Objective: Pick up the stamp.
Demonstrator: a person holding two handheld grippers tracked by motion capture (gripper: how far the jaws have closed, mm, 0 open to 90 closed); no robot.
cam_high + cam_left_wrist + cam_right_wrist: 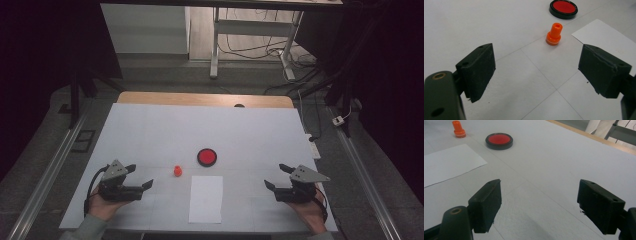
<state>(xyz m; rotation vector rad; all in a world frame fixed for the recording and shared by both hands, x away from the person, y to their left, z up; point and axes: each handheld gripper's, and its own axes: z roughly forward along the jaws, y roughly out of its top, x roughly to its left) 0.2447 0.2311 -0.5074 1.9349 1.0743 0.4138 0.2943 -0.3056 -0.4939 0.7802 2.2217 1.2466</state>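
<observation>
High view: orange stamp (178,171) stands upright just left of the paper sheet (206,198), near the red ink pad (206,157). Left gripper (139,176) and right gripper (275,176) gape wide, empty. Risk: an off-centre approach likely topples the narrow stamp.

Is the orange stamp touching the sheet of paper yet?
Apart. In the left gripper view a strip of bare table separates the orange stamp from the sheet of paper; the high view shows the same gap.
</observation>
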